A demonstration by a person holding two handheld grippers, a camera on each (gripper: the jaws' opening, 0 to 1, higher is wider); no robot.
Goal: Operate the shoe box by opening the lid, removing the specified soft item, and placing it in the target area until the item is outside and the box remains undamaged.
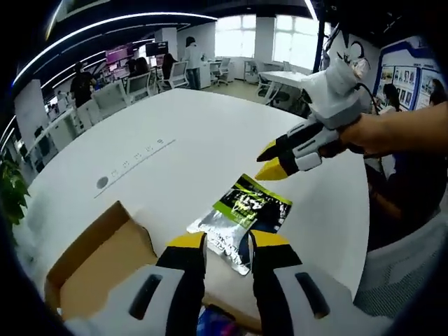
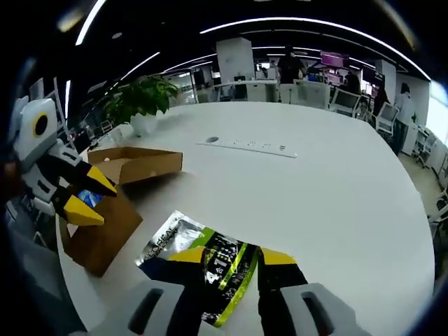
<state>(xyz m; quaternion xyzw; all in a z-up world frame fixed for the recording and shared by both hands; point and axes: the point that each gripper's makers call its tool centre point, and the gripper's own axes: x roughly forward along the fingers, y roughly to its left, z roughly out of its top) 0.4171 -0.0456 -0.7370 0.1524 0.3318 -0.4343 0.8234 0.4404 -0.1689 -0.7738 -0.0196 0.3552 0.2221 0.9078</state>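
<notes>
Presently, the white tabletop (image 1: 210, 133) carries everything, largest first. The open cardboard shoe box (image 2: 129, 166), lid flap (image 2: 98, 234) folded outward, sits at the tabletop's near edge; beside it, on the side away from the plant, lies the soft item, a silver-and-green foil pouch (image 2: 210, 262), already outside and flat. Left claw (image 1: 227, 245) hovers over the box's rim, jaws apart, empty; right claw (image 2: 231, 262) hovers just above the pouch, jaws apart, gripping nothing. Judged step: release is done, so lifting both claws straight up would keep the pouch from dragging and spare the lid flap. Beyond the box: a flush power strip (image 2: 246, 145), a potted plant (image 2: 143, 98), office desks and people, well apart.
</notes>
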